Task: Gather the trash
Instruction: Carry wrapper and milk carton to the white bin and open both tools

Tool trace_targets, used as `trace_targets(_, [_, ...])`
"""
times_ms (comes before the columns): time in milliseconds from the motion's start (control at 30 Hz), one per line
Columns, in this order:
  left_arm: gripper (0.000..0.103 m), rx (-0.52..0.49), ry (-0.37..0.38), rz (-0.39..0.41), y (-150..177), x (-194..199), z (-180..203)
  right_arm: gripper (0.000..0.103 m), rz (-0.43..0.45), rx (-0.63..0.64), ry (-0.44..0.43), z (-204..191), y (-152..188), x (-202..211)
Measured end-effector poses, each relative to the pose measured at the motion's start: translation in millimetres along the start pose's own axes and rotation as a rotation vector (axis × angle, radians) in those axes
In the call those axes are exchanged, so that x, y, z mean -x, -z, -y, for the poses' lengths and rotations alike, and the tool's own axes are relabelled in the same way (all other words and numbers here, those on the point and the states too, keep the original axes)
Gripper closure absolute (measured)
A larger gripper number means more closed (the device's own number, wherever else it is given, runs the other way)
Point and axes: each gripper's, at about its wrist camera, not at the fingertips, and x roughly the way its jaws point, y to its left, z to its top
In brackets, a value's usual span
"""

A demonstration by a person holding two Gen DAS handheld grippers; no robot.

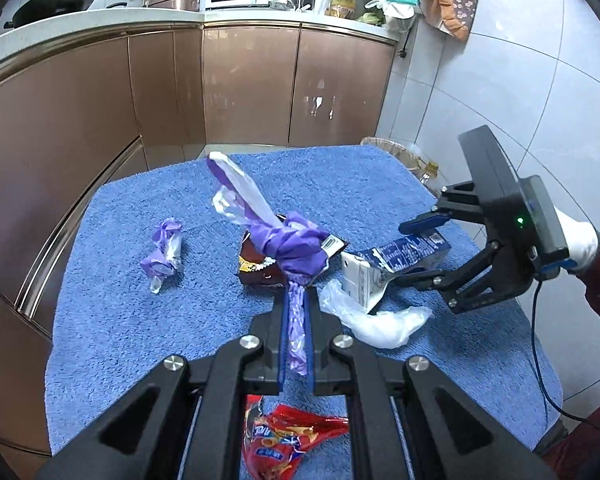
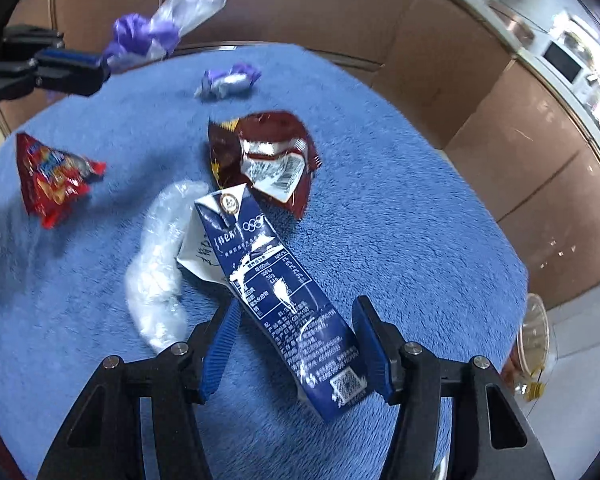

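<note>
The left gripper's (image 1: pixel 296 308) blue-padded fingers (image 1: pixel 284 332) are pressing together on the tail of a purple-and-white plastic bag (image 1: pixel 260 220), which is sticking up knotted toward the centre of the left wrist view, clear of the blue towel-covered surface (image 1: pixel 120 300). This gripper is angling down over the near part of the surface, with a red snack wrapper (image 1: pixel 288 444) lying beneath it at the bottom of the frame.

The right gripper (image 2: pixel 296 344), held by a white-gloved hand (image 1: pixel 576 240) with a dark red sleeve at the right edge of the left wrist view, is tilting steeply down. Its fingers (image 2: pixel 220 348) are standing spread on either side of a flattened blue milk carton (image 2: pixel 284 296); the right pad looks to be touching the carton's edge, the left pad standing apart from it, so nothing is being pinched.

A clear plastic bag (image 2: pixel 156 272) is lying just left of the carton, touching it. A dark brown snack wrapper (image 2: pixel 268 160) is sitting above the carton near the centre, and a small crumpled purple bag (image 2: pixel 228 80) is lying farther up. The upper right part of the towel in the right wrist view is lying bare up to its edge, with brown kitchen cabinets (image 1: pixel 252 88) beyond.
</note>
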Motion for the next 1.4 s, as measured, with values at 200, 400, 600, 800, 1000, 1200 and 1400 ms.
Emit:
trace_targets(200, [0.097,0.011,0.001,-0.011,-1.1,-9.6,-2.9,0.050,-0.022,0.046,-0.025,5.6,-5.9,-10.2])
trace_targets(400, [0.097,0.017,-0.002,0.000,-3.3,-5.1,2.7,0.064,-0.031,0.078,-0.002,-3.4,-10.4,-7.4])
trace_targets(600, [0.097,0.000,-0.013,0.017,-5.4,12.7,13.6,0.068,0.038,-0.048,-0.006,6.1,-3.9,11.3])
trace_targets(800, [0.097,-0.033,0.009,0.045,-14.5,27.2,38.0,0.068,0.142,-0.182,0.001,14.1,15.0,52.0])
trace_targets(1000, [0.097,-0.102,0.067,0.055,-28.8,23.9,83.2,0.068,0.269,-0.388,0.058,39.8,59.4,106.4])
trace_targets(1200, [0.097,-0.175,0.176,0.031,-52.0,-11.5,153.4,0.068,0.356,-0.630,0.192,72.0,126.5,158.3])
trace_targets(1400, [0.097,-0.267,0.292,-0.048,-72.0,-75.6,244.5,0.067,0.335,-0.957,0.341,110.7,225.9,176.1])
